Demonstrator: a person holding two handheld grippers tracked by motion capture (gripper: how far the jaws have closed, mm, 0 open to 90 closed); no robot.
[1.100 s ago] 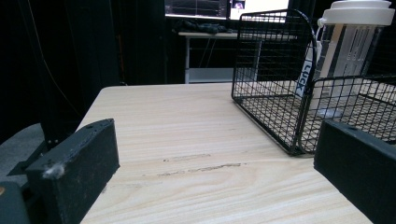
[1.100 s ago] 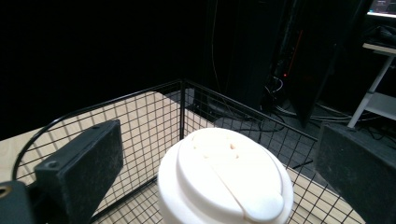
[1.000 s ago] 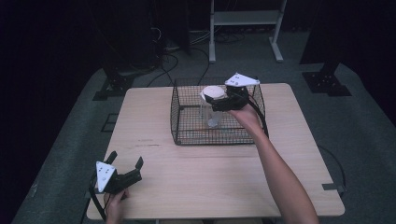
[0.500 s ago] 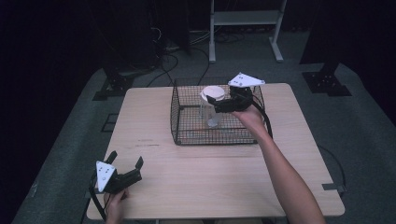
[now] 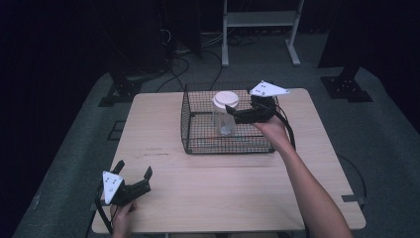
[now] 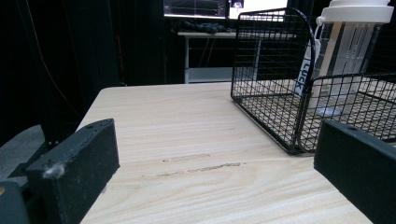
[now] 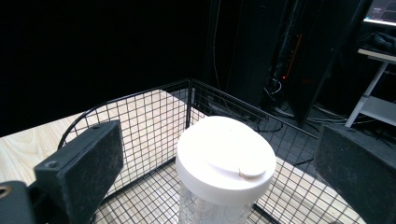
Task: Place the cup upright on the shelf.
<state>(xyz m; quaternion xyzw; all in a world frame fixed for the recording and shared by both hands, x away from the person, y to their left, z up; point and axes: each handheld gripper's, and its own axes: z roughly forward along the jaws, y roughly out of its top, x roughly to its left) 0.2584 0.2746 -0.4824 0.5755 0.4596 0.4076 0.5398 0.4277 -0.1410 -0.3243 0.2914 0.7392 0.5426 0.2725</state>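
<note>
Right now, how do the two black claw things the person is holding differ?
The right gripper is raised over the wire basket, beside the white-lidded jar; the left gripper sits low at the table's near corner, far from both. Both stand open and hold nothing.

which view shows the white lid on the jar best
The right gripper view: the white lid sits close, its top face plain. The high view shows it small inside the wire basket; the left gripper view catches its edge.
</note>
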